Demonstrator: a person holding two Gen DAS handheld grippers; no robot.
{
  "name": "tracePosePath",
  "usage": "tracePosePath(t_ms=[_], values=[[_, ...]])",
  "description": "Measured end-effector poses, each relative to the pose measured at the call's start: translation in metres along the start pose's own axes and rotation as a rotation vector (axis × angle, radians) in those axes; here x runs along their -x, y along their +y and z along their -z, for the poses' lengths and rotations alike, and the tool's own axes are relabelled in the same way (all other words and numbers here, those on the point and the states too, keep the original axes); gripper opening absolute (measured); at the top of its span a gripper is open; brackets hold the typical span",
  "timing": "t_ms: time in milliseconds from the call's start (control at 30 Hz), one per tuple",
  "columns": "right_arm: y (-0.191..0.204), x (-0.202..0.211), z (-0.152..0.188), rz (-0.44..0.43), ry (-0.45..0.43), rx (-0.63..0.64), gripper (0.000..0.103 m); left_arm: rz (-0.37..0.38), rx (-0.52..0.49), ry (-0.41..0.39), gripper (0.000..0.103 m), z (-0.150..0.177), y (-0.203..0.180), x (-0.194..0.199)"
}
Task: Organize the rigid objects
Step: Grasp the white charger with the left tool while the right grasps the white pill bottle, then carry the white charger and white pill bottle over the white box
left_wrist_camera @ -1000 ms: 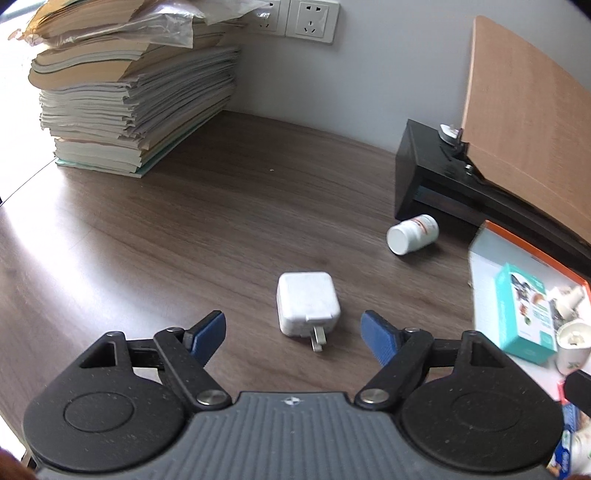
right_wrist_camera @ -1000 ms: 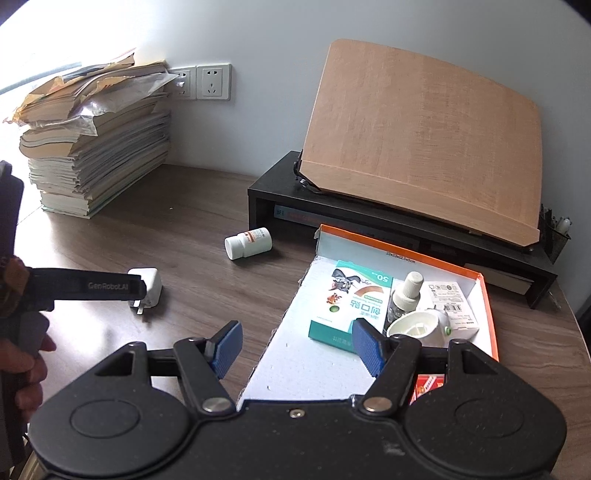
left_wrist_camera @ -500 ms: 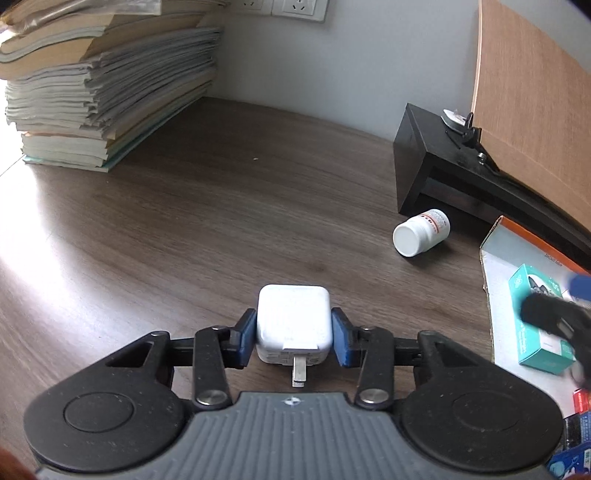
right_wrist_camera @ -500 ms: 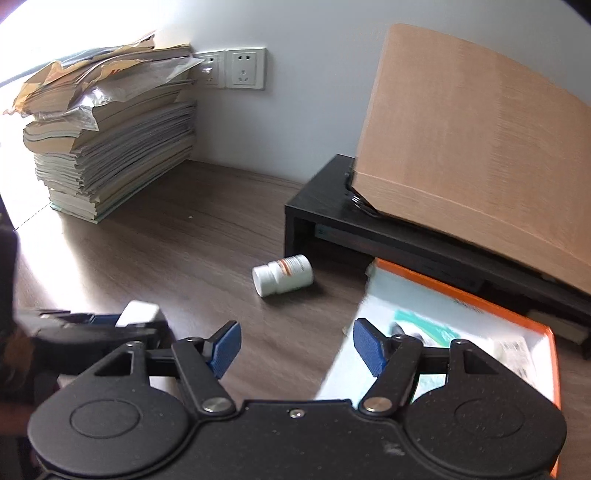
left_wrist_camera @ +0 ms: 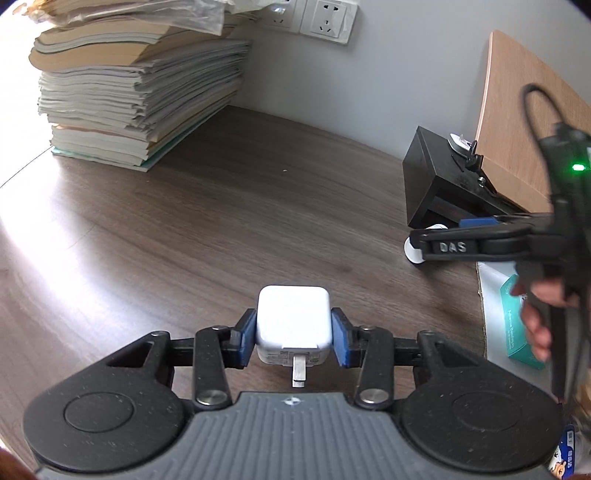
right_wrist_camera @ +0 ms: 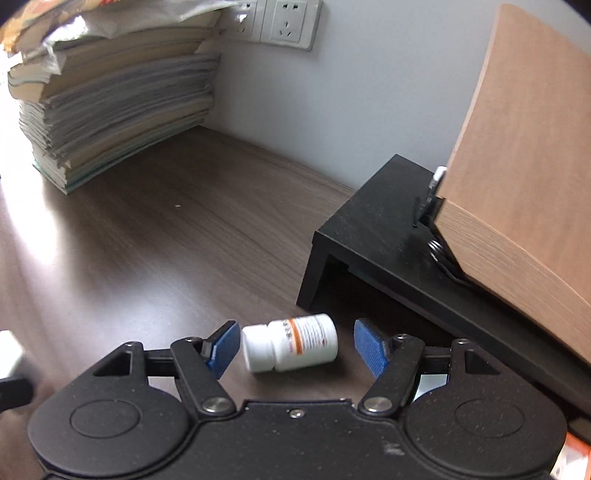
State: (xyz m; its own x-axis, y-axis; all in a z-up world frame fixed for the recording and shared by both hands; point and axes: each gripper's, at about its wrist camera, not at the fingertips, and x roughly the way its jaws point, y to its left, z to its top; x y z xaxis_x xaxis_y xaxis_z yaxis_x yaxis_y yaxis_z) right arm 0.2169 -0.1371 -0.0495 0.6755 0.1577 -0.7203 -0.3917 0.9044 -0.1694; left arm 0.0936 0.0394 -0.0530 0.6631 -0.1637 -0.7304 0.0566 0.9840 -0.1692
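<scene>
White plastic marks both task objects. The left gripper (left_wrist_camera: 293, 338) pinches a white USB wall charger (left_wrist_camera: 293, 325) between its blue pads (left_wrist_camera: 246, 338), one pad on each flat side, the folding plug prong pointing back toward the camera; the charger sits low over the dark wood-grain tabletop (left_wrist_camera: 207, 229). The right gripper (right_wrist_camera: 293, 347) straddles a white pill bottle (right_wrist_camera: 291, 347) lying on its side on the tabletop, cap to the left, just in front of a black monitor riser (right_wrist_camera: 373, 236). Its jaws are opening, the bottle between them and touched by neither pad.

Step in hand, as judged: seat the right gripper on the bottle while the left keeps its hold. A round bottle on its side may roll, so the pads would best close squarely across cap and base, along the bottle's axis, and low enough that it cannot squirt out. The charger's smooth faces call for steady pressure and no twisting.

Surroundings: a tall stack of papers and booklets (left_wrist_camera: 136, 92) at the far left under wall sockets (left_wrist_camera: 325, 18); a wooden board (right_wrist_camera: 524, 155) leaning on the riser. At the right, an open box with a white floor (left_wrist_camera: 491, 295) holds a teal carton (left_wrist_camera: 515, 325), the likely destination. The riser's front edge crowds the right finger's approach.
</scene>
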Motion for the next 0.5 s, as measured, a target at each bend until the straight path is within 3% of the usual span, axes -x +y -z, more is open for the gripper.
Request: tracePosePath(t_ms=[100, 167, 233, 500], values=[[-0.003, -0.013, -0.002, -0.013, 0.028, 0.014, 0.081, 0.000, 0.000, -0.003, 0.042, -0.001, 0.002, 0.003], [-0.006, -0.016, -0.002, -0.061, 0.033, -0.006, 0.070, 0.001, 0.000, -0.004, 0.042, -0.001, 0.003, 0.004], [-0.009, -0.013, 0.000, -0.077, 0.031, -0.040, 0.070, 0.002, -0.002, -0.010, 0.042, -0.003, 0.003, 0.005], [-0.004, 0.045, 0.012, -0.067, -0.042, -0.128, 0.070, 0.030, -0.032, -0.031, 0.042, -0.008, -0.004, 0.015]])
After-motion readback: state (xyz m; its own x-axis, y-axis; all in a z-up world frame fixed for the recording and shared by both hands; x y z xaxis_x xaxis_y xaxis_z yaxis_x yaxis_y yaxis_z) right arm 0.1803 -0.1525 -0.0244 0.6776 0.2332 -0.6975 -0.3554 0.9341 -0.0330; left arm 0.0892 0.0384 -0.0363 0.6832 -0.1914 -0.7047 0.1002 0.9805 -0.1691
